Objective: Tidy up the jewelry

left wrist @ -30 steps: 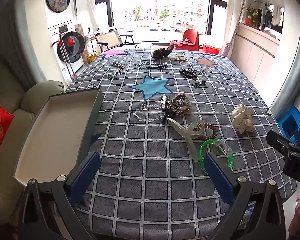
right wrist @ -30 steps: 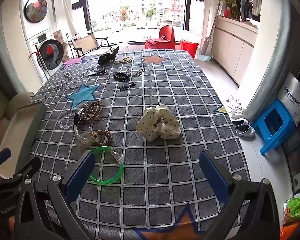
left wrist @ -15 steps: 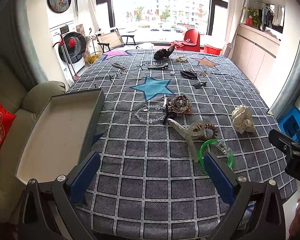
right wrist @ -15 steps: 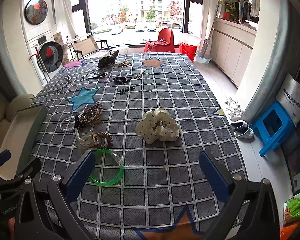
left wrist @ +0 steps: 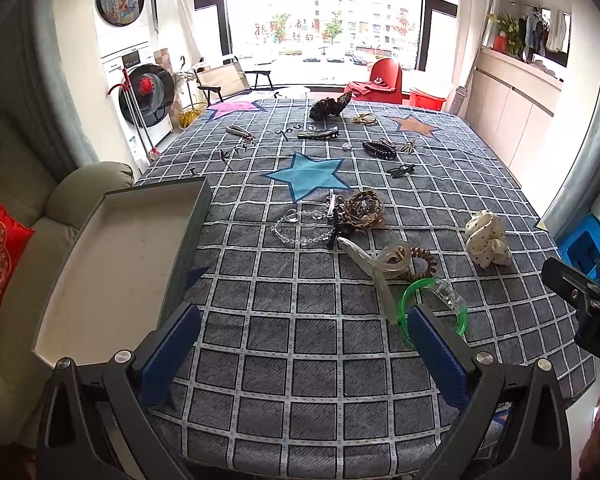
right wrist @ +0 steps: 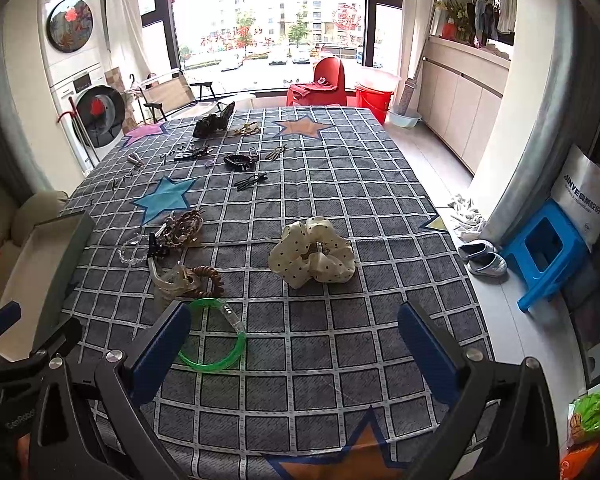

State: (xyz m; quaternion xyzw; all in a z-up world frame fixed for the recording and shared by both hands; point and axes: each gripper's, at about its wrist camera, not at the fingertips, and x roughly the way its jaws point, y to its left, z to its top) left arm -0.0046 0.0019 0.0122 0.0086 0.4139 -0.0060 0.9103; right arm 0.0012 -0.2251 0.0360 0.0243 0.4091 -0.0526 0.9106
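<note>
Left wrist view: both grippers' jaws wide open, empty, above desk (left wrist: 300, 360); tray (left wrist: 120, 264) at left edge, likely to receive bangle (left wrist: 462, 312).

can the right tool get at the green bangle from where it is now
Probably yes. The right tool is open and empty, and the green bangle lies flat on the tablecloth beside its left finger, apart from the clear hair clip; nothing covers it.
</note>
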